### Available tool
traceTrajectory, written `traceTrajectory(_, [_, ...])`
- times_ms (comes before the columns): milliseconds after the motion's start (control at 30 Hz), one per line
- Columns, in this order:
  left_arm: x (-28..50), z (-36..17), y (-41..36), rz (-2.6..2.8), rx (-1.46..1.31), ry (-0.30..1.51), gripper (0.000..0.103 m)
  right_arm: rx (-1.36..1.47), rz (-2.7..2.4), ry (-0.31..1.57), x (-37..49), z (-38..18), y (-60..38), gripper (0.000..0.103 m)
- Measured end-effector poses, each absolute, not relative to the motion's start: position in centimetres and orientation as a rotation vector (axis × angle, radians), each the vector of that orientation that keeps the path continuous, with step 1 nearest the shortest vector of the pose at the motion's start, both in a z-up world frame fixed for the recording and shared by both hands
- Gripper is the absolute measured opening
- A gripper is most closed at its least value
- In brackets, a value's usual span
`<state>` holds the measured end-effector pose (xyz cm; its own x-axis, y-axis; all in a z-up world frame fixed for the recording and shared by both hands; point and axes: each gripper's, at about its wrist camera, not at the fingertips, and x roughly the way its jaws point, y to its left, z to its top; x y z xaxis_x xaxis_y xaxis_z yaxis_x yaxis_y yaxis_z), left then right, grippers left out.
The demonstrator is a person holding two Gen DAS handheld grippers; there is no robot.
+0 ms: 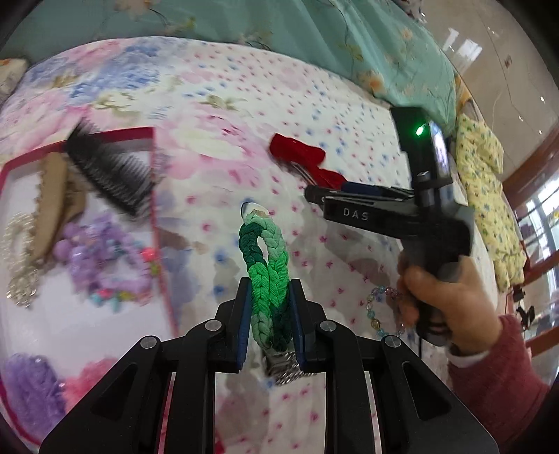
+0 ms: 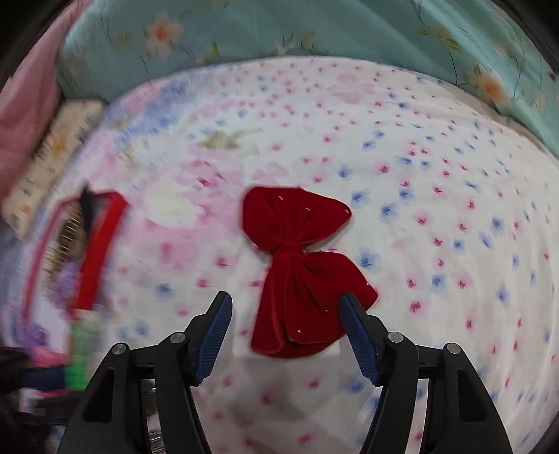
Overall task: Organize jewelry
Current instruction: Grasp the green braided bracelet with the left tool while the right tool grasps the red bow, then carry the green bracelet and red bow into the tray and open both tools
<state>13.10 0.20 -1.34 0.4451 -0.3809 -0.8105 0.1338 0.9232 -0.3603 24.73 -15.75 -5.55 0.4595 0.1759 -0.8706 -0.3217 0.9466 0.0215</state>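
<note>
My left gripper point(image 1: 269, 307) is shut on a braided green hair band point(image 1: 267, 265) and holds it upright above the flowered bedsheet. My right gripper point(image 2: 284, 324) is open, its fingers either side of the lower end of a red velvet bow point(image 2: 300, 262) lying on the sheet; it also shows in the left wrist view point(image 1: 314, 193) next to the bow point(image 1: 297, 150). A red-rimmed box point(image 1: 159, 223) at the left holds a black comb point(image 1: 108, 171), purple beads point(image 1: 97, 258) and a pearl piece point(image 1: 21, 255).
A coloured bead bracelet point(image 1: 375, 310) lies on the sheet by the right hand. A metal watch band point(image 1: 284, 366) lies under my left gripper. Purple and pink fluffy items point(image 1: 31, 387) sit at the lower left. A teal flowered quilt point(image 2: 279, 31) lies behind.
</note>
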Motion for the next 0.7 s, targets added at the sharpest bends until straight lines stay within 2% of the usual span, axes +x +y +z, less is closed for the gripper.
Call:
traceTrajectory(33, [12.8,-1.2,0.8,-0.313,-0.269,1.059,0.018,-0.166,0.292,1.039,24.7,-5.5,-15.7,0.059])
traceTrajectory(67, [12.6,-1.1,1.2,-0.304,-0.277,1.053,0.018,-0.182,0.253,1.03,24.6,-5.4,-15.9,0.042])
traceTrajectory(133, [12.1,-0.9,2.6,-0.283,-0.305,1.043,0.018,-0.082,0.273,1.038,24.6,-4.8,-17.0,0.029])
traceTrajectory(167, [11.8,-0.7,3.1,-0.276,-0.315,1.039,0.018,-0.024,0.28,1.039,24.5,-4.4,-17.7,0.018])
traceTrajectory(200, [11.6,-0.6,3.6,-0.265,-0.326,1.032,0.018,0.011,0.286,1.038,24.3,-4.1,-18.1,0.013])
traceTrajectory(367, [11.0,0.2,5.7,-0.227,-0.359,1.006,0.018,0.245,0.383,1.03,21.9,-2.5,-19.6,0.01])
traceTrajectory(700, [8.2,1.4,10.5,-0.134,-0.389,0.958,0.018,0.288,0.533,1.02,16.4,-0.6,-14.5,0.01])
